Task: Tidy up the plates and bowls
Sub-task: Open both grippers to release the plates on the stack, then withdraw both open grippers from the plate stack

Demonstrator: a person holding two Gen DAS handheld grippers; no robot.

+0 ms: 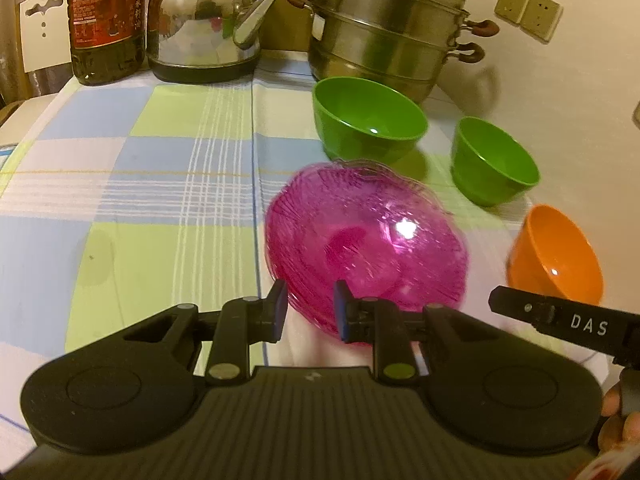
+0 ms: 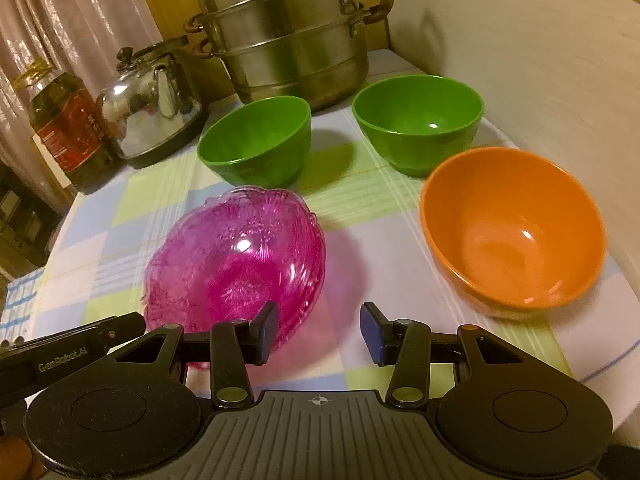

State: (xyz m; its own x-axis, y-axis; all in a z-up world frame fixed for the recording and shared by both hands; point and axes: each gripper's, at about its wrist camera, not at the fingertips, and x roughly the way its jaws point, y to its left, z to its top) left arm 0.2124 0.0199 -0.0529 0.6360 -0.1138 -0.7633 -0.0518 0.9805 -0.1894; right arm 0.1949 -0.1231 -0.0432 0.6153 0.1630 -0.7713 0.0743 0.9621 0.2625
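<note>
Left gripper point(image 1: 310, 308): jaws a narrow gap apart, nothing gripped; the near rim of the pink bowl point(image 1: 366, 248) shows in the gap beyond the pads, and contact cannot be confirmed. Right gripper point(image 2: 318, 330): jaws moderately open and empty, poised over bare tablecloth point(image 2: 360, 248) just right of the pink bowl point(image 2: 236, 264).

Landmark: the pink bowl, a translucent patterned bowl with a wavy rim, resting on the checked cloth. Orange bowl point(image 2: 514, 228) stands to its right, apart from it. Two green bowls lie beyond it: one point(image 2: 256, 140) directly behind, the other point(image 2: 418, 120) behind and to the right. A stacked steel steamer pot point(image 2: 288, 36) stands farther behind the pink bowl. A steel kettle point(image 2: 150, 114) and an oil bottle point(image 2: 66, 128) stand behind and to its left.
</note>
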